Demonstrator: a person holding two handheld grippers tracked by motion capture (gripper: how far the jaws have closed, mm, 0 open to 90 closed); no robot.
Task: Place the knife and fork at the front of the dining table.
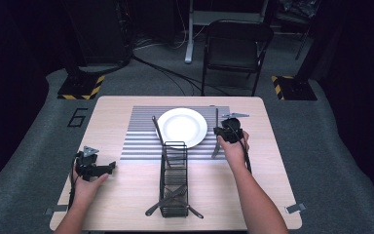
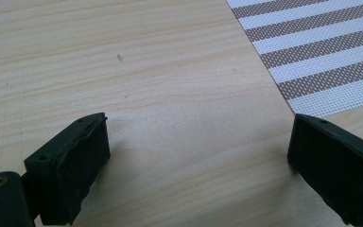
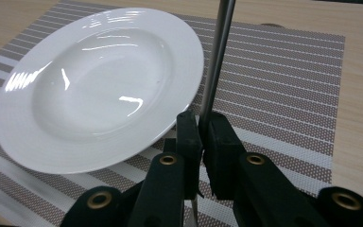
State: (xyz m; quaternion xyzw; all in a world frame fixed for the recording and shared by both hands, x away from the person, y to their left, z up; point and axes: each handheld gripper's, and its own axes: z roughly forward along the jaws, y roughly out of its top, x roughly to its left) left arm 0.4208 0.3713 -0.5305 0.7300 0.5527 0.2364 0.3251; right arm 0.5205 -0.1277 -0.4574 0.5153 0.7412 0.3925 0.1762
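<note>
A white plate point(image 1: 181, 126) point(image 3: 94, 85) lies on a striped placemat point(image 1: 139, 144) point(image 3: 283, 71) in the middle of the table. To its right, my right gripper point(image 1: 224, 131) point(image 3: 202, 127) is shut on a metal knife point(image 1: 216, 146) point(image 3: 217, 56). The knife's handle points away from me, and its blade reaches back under the gripper. At the near left, my left gripper point(image 1: 110, 167) point(image 2: 198, 142) is open low over bare wood, nothing between its pads point(image 2: 82, 161). The placemat's corner point(image 2: 321, 56) lies just ahead of it.
A black wire caddy point(image 1: 174, 175) stands lengthwise in the table's middle, with several utensils point(image 1: 171, 197) crossed at its near end. Another utensil point(image 1: 157, 129) lies slanted just left of the plate. A folding chair point(image 1: 236, 46) stands beyond the far edge.
</note>
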